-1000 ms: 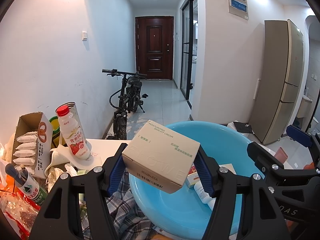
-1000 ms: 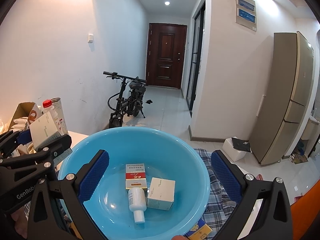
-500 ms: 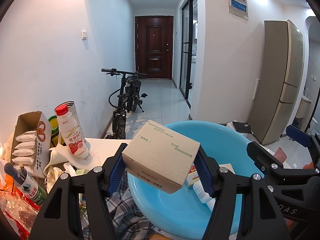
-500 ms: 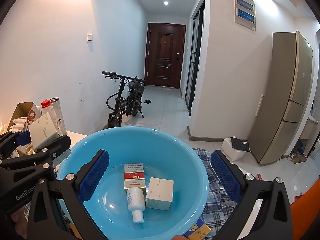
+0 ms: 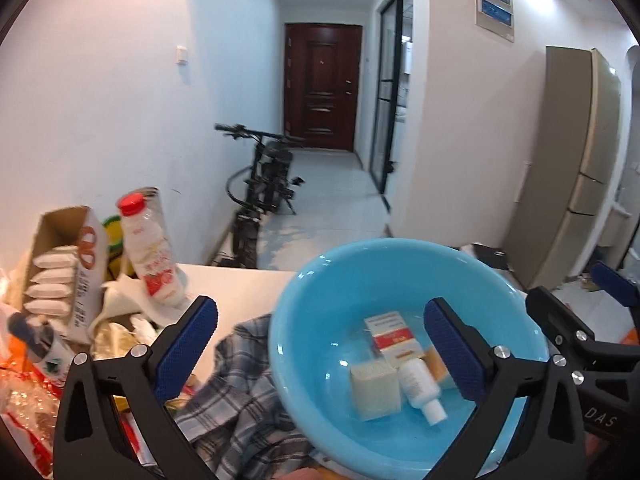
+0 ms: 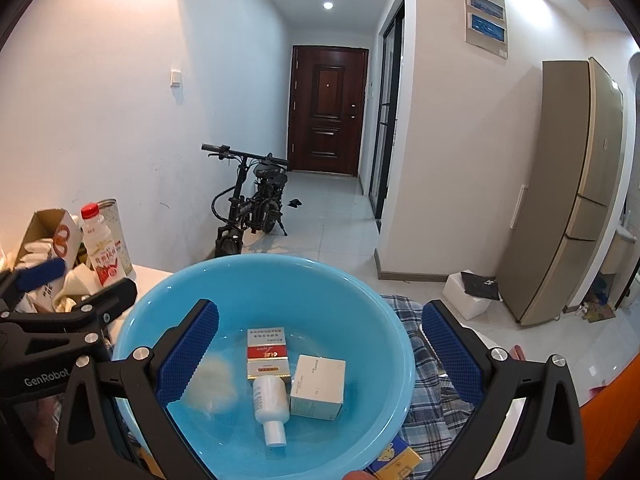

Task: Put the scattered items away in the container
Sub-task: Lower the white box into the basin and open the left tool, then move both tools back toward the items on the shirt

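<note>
The left gripper [image 5: 320, 344] is opening its jaws, and nothing is pinched between them. The beige box [image 5: 375, 385] it had sits loose in the blue basin [image 5: 320, 280]; in the right wrist view the same box is only a blurry patch [image 6: 210, 386] at the basin's left side. Next to it lie a red and white box [image 6: 267, 354], a white bottle [image 6: 271, 406] on its side with its cap toward the camera, and a pale green box [image 6: 318, 386] touching the bottle. The right gripper [image 6: 320, 350] has its jaws spread wide over the basin and holds nothing. The basin rests on a checked cloth [image 5: 240, 404] on a white table [image 5: 240, 286]. On the table to the left of the basin stand a milk bottle with a red cap [image 5: 150, 256] and an open carton of white packets [image 5: 60, 276]. A yellow box [image 6: 394, 462] pokes out by the basin's near edge. A black bike [image 6: 250, 204] leans by the wall in the hallway behind.
</note>
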Demonstrator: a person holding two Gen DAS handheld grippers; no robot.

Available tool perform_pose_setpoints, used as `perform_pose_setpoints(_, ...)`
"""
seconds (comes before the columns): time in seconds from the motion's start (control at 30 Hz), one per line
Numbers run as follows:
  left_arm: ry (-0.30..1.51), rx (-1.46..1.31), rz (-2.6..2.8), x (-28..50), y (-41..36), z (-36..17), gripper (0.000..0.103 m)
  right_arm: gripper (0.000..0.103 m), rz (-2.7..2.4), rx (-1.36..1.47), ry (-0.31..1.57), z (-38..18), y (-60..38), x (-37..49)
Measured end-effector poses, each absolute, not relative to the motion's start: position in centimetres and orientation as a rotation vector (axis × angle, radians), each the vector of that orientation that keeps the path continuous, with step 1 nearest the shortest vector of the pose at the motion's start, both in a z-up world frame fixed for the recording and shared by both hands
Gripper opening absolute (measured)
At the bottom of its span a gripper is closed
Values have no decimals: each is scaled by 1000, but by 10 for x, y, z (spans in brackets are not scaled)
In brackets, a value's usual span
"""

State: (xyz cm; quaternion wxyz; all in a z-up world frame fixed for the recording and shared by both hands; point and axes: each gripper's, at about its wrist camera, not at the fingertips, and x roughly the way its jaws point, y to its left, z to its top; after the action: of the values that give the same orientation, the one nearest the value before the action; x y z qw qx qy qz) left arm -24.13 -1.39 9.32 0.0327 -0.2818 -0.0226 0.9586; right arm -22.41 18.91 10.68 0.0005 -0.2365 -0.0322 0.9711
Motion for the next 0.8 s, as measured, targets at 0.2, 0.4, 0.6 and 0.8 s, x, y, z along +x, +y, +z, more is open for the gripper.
perform_pose_setpoints(0.2,-42,-868,2961,-240,-10,92,103,103,3049,-741,-102,108,192,-222)
perform_pose_setpoints(0.4,-27,-869,2976,-238,-11,93,102,103,3048,-741,-104,110,193,-222)
perform_pose_setpoints(0.6,25,-841,3013,-229,-9,97,103,103,3061,-742,-105,116,190,-217)
perform_pose_setpoints(0.8,-18,-817,3000,-217,-12,107,102,103,3090,-699,-104,131,181,-201)
